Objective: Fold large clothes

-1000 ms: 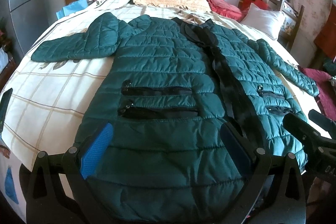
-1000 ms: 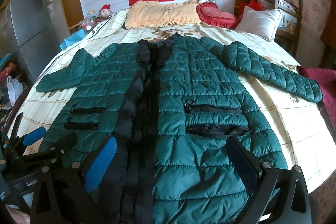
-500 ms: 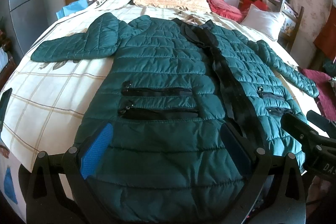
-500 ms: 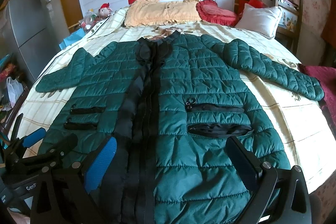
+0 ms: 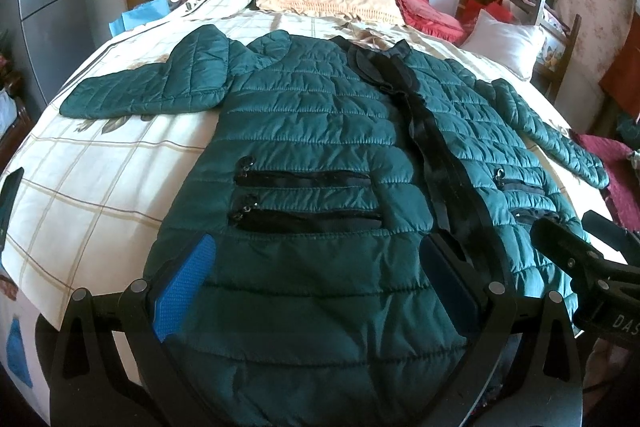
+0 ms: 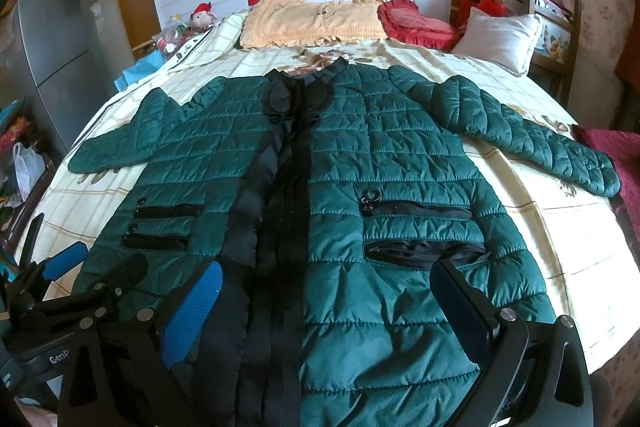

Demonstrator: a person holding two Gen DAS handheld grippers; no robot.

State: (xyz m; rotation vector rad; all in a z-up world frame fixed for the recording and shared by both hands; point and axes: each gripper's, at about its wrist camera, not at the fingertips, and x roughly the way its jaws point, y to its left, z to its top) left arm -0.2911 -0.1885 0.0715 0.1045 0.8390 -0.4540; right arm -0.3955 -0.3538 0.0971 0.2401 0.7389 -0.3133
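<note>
A dark green quilted jacket (image 5: 320, 131) (image 6: 400, 163) lies face up and spread flat on the bed, both sleeves out to the sides, a black placket down its front. My left gripper (image 5: 316, 279) hovers open over the hem of the jacket's left half, below the two zip pockets. My right gripper (image 6: 328, 303) hangs open over the hem of the right half, with nothing between its fingers. Each gripper shows at the edge of the other's view: the right gripper (image 5: 576, 263) and the left gripper (image 6: 68, 283).
The bed (image 5: 100, 179) has a cream checked cover. Pillows lie at the head: a beige one (image 6: 312, 21), a red one (image 6: 416, 25), a white one (image 6: 496, 39). A grey fridge (image 6: 48, 59) stands at the left, a wooden chair (image 6: 556, 23) at the right.
Both grippers have barely moved; the right wrist view has shifted slightly forward and up over the jacket. The jacket lies as before.
</note>
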